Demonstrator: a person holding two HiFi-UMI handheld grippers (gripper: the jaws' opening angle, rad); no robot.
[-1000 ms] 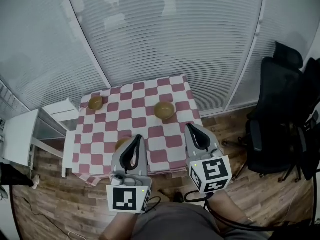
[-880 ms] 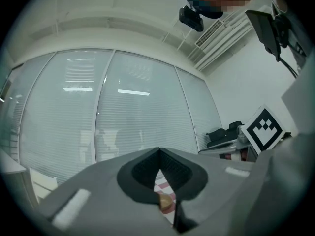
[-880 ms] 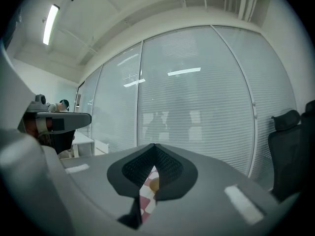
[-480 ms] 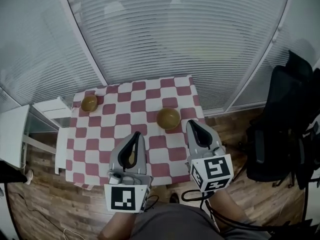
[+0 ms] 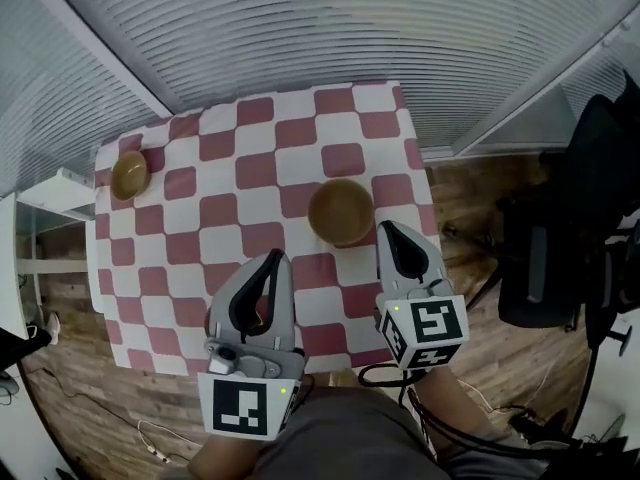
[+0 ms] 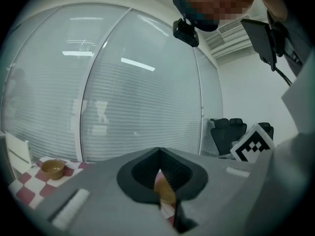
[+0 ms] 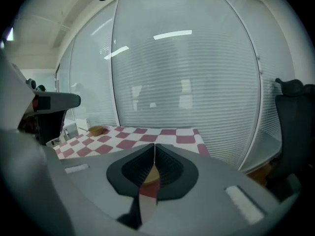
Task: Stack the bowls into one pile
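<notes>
Three tan bowls stand apart on the red-and-white checked table (image 5: 230, 128). The large bowl (image 5: 341, 211) sits right of centre, just beyond my right gripper (image 5: 385, 230), which is shut and empty. A small bowl (image 5: 130, 174) rests at the far left edge and also appears as the small bowl (image 6: 52, 168) and the small bowl (image 7: 98, 130). The third bowl (image 5: 262, 313) is mostly hidden under my left gripper (image 5: 270, 263), also shut and empty. Between each gripper's closed jaws a sliver of bowl (image 6: 166, 193) and of bowl (image 7: 152, 175) shows.
A glass wall with blinds (image 5: 330, 28) runs behind the table. A black office chair (image 5: 560, 258) stands to the right on the wooden floor. A white side shelf (image 5: 55, 193) sits left of the table. Cables (image 5: 150, 438) lie on the floor near me.
The view has shifted forward and down over the table, so the bowls look larger and nearer. Both grippers stay shut, held over the table's near edge.
</notes>
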